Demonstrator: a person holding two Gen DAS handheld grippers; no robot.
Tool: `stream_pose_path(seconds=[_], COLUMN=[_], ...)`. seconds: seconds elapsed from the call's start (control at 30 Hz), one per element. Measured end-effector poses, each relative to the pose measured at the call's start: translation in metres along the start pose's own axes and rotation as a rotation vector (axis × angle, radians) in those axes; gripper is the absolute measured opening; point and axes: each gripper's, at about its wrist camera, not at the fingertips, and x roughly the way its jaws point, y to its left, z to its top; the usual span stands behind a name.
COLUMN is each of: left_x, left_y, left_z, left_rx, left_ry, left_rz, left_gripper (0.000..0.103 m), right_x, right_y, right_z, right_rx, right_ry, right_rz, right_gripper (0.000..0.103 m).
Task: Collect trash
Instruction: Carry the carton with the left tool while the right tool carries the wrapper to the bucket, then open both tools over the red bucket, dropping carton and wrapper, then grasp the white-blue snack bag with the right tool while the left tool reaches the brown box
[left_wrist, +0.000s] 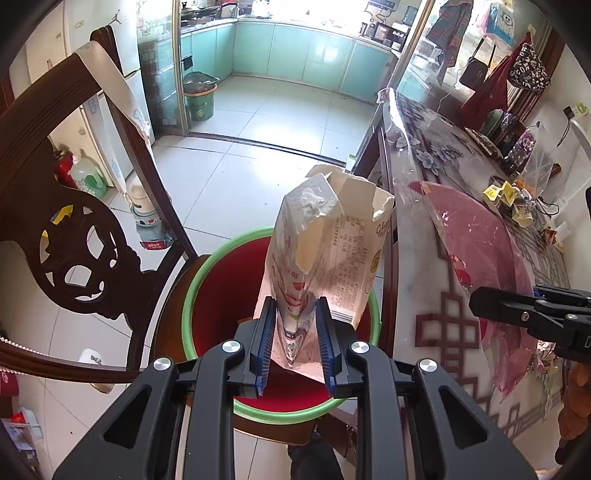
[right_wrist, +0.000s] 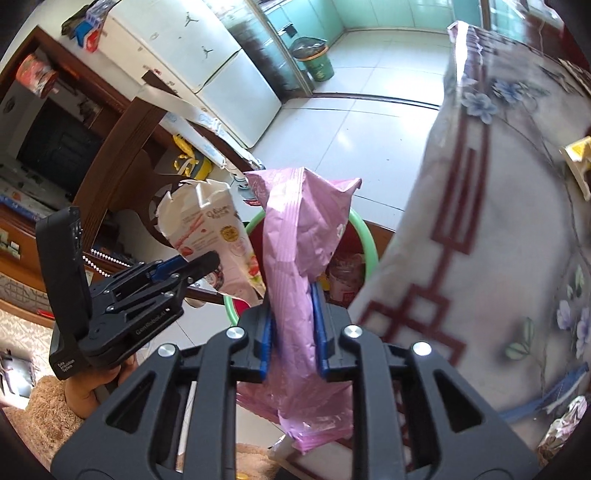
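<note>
Left wrist view looks down along the left gripper (left_wrist: 295, 314), whose jaws pinch the lower end of a torn white snack carton (left_wrist: 325, 243). That carton stands up from the blue pads with its ripped mouth pointing away, and it hangs above a red bin with a green rim (left_wrist: 192, 295) on the tiled floor. A dark carved wooden chair (left_wrist: 66, 236) stands on the left of the bin, and the desk (left_wrist: 428, 280), covered in a flowered cloth with a red key pattern, runs along the right. Small yellow packets (left_wrist: 498, 194) lie further along the desk.

Right wrist view shows the right gripper (right_wrist: 293, 314) with its jaws closed on a crumpled pink plastic bag (right_wrist: 299, 236), which runs up between the pads and droops below them. Behind the bag the green rim of the bin (right_wrist: 364, 236) shows, with some wrappers inside. The left gripper (right_wrist: 192, 267) appears at the left, held by a hand (right_wrist: 99, 384), with the carton (right_wrist: 210, 225) in its grip just beside the pink bag.
</note>
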Motion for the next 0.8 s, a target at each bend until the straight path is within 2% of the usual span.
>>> stream_pose_path(seconds=[0.1, 0.17, 0.2, 0.23, 0.27, 0.3, 0.5, 0.67, 0.8], left_x=[0.0, 0.0, -0.001, -0.002, -0.003, -0.005, -0.014, -0.014, -0.01], left_y=[0.002, 0.005, 0.006, 0.009, 0.01, 0.012, 0.009, -0.01, -0.037], left_z=[0.001, 0.002, 0.003, 0.004, 0.004, 0.005, 0.006, 0.013, 0.02], left_rx=[0.001, -0.008, -0.015, -0.027, -0.041, -0.057, -0.035, 0.022, 0.082], left_ry=[0.003, -0.002, -0.004, -0.007, -0.012, -0.024, -0.045, -0.051, -0.046], left_rz=[0.004, 0.012, 0.022, 0.04, 0.049, 0.051, 0.04, 0.004, -0.043], left_gripper=[0.02, 0.022, 0.026, 0.034, 0.053, 0.057, 0.057, 0.057, 0.057], right_x=[0.0, -0.002, -0.002, -0.004, -0.006, -0.009, -0.025, -0.056, -0.086], right_y=[0.003, 0.001, 0.001, 0.001, 0.0, -0.003, -0.017, -0.045, -0.086], right_z=[0.002, 0.003, 0.004, 0.005, 0.005, 0.005, 0.002, -0.009, -0.028], right_rx=[0.001, 0.025, 0.03, 0.034, 0.043, 0.055, 0.1, 0.135, 0.223], right_ry=[-0.007, -0.021, -0.026, -0.033, -0.047, -0.065, -0.094, -0.153, -0.205], right_rz=[0.018, 0.047, 0.052, 0.05, 0.036, 0.024, -0.004, -0.091, -0.179], right_gripper=[0.024, 0.037, 0.044, 0.064, 0.076, 0.076, 0.076, 0.076, 0.076])
